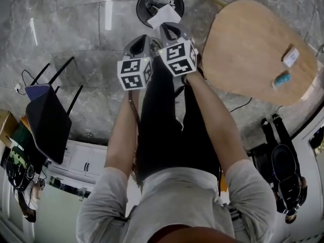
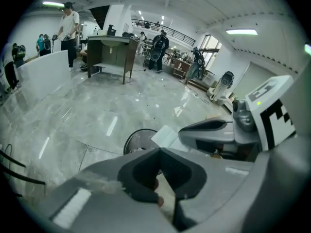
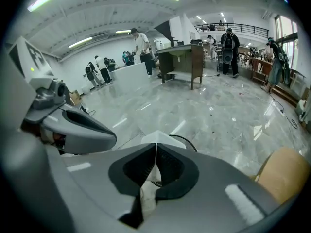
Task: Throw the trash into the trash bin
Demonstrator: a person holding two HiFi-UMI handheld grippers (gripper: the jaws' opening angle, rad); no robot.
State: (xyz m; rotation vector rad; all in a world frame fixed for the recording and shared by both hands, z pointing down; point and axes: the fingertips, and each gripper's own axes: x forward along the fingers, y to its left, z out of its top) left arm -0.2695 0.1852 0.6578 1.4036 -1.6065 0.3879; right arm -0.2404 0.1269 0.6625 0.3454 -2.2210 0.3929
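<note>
- Right gripper (image 1: 170, 28): jaws pinched shut on a white paper (image 1: 163, 16), over the trash bin (image 1: 140, 6).
- Left gripper (image 1: 140, 40): jaws fully together, just beside it.

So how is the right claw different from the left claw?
The right claw pinches a white paper; the left claw is shut with no paper seen in it. In the head view the right claw reaches nearer the trash bin than the left claw. Both are grey, closed and point down toward the bin.
</note>
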